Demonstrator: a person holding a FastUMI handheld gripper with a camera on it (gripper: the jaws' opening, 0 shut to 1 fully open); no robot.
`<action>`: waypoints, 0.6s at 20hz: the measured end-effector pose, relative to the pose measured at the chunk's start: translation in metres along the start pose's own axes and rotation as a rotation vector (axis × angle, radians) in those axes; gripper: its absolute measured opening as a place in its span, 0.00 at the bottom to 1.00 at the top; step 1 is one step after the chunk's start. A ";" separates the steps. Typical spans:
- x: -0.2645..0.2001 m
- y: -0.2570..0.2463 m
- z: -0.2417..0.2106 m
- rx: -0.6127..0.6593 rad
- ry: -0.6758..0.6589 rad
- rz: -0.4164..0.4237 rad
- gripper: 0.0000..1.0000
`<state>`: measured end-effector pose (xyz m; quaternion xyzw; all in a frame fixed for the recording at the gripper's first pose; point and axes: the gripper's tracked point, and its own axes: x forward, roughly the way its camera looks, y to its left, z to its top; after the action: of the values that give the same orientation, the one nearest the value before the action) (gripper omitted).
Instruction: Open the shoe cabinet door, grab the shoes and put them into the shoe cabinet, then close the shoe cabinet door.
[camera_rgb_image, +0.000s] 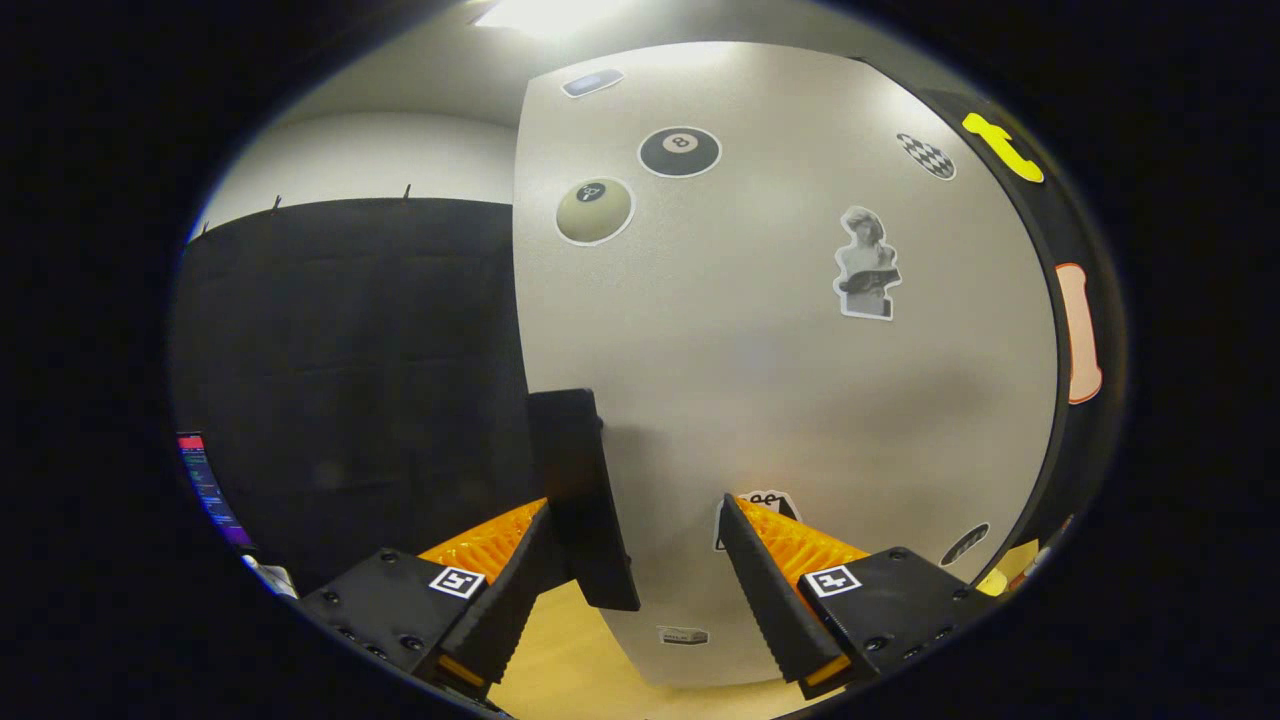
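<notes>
- Your gripper sits low in the centre of the frame, its jaws spread apart with a clear gap between the two fingers.
- The left finger lies against the near side of the black door handle; the right finger stands apart from the handle, so nothing is clamped.
- The handle is a dark upright bar on the left edge of the shoe cabinet door, rising from between your fingers toward mid-frame.
- The door is a pale grey panel taking up the centre and right of the frame, just ahead of and beyond your fingers.
- On the door you can see stickers: an eight-ball sticker near the top centre, a cream ball sticker left of and below it, a bust sticker at right of centre, and a checkered sticker at upper right.
- A small sticker sits low on the door, between your fingers.
- Left of the door hangs the black cloth wall, with a white wall above it.
- A lit screen shows at the lower left edge.
- A wood-coloured floor shows below the handle, between your fingers.
- A ceiling light glows at the top of the frame.
</notes>
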<state>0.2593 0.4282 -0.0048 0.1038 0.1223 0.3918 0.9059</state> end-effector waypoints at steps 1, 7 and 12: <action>-0.001 0.000 -0.001 -0.002 -0.006 -0.015 1.00; -0.028 -0.001 0.007 -0.012 -0.042 -0.109 1.00; -0.136 -0.045 0.028 -0.096 -0.110 -0.296 1.00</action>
<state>0.2084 0.2948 0.0282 0.0627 0.0678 0.2532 0.9630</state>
